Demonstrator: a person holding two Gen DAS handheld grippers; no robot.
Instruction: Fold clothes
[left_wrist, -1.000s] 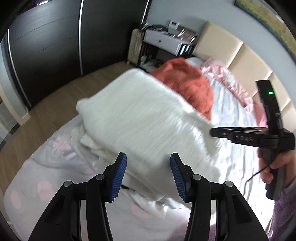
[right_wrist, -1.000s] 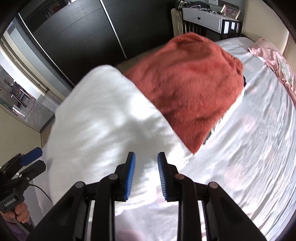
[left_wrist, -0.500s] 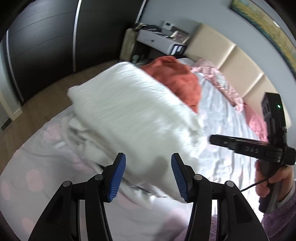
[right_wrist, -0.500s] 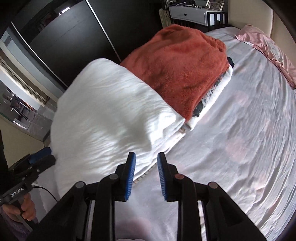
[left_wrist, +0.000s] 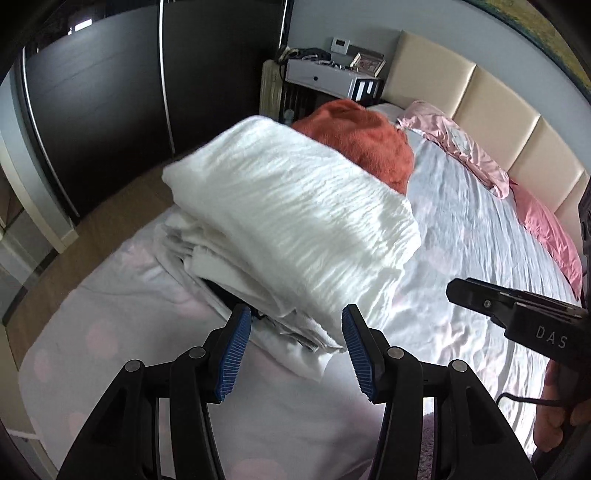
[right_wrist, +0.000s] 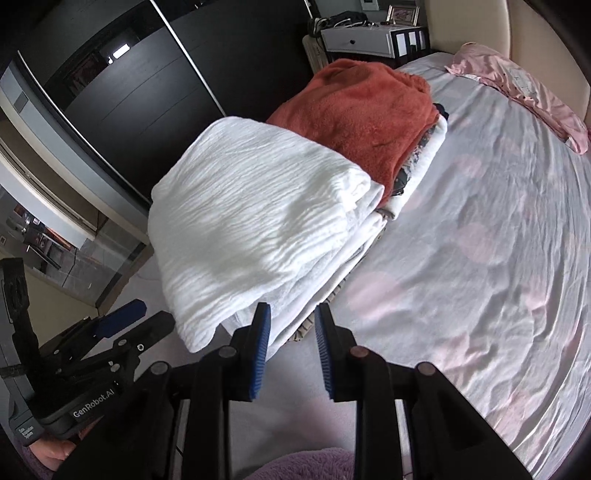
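Left wrist view looks steeply down: the left gripper (left_wrist: 291, 350) hangs above the near edge of a folded white crinkled garment (left_wrist: 295, 221) topping a pile on the pale spotted bedsheet (left_wrist: 480, 240), jaws apart and empty. Beside it, the right gripper (right_wrist: 291, 350) tilts down likewise, jaws narrowly parted, gripping nothing.

- The bed (right_wrist: 498, 258) wears a pale, wrinkled sheet with faint pink dots.
- A stack of folded clothes topped by a white textured garment (right_wrist: 251, 221) sits near the bed's side edge.
- Beside it, toward the headboard, a second stack topped by a rust-orange fleece (right_wrist: 369, 110).
- Pink pillows (left_wrist: 461, 147) line the head edge.
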